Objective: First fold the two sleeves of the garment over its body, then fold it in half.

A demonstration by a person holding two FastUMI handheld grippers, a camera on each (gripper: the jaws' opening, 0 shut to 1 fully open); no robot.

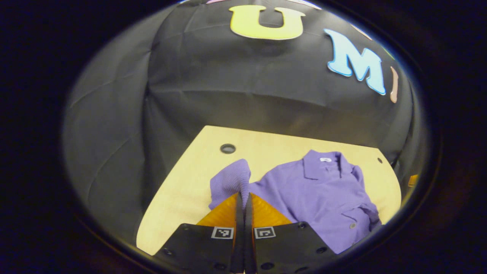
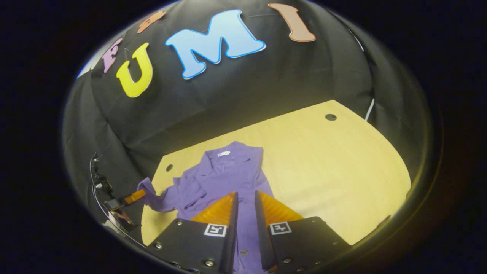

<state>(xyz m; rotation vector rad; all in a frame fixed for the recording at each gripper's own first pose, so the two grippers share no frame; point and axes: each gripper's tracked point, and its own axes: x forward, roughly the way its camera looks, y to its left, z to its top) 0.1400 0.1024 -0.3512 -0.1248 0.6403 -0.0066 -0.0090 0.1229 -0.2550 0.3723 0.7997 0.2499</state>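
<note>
I can make out no readable writing on the shirt — just a small white tag inside the collar, too small to read. The shirt is purple, knit, collared, with buttons down the front, and it lies face up on the pale wooden table, collar toward the booth wall. In the left gripper view my left gripper has its jaws closed together on the end of one sleeve, which is lifted off the table and bunched above the fingers. In the right gripper view my right gripper hovers over the shirt's body with its jaws slightly apart, nothing between them — the other sleeve already lies folded across the chest.
</note>
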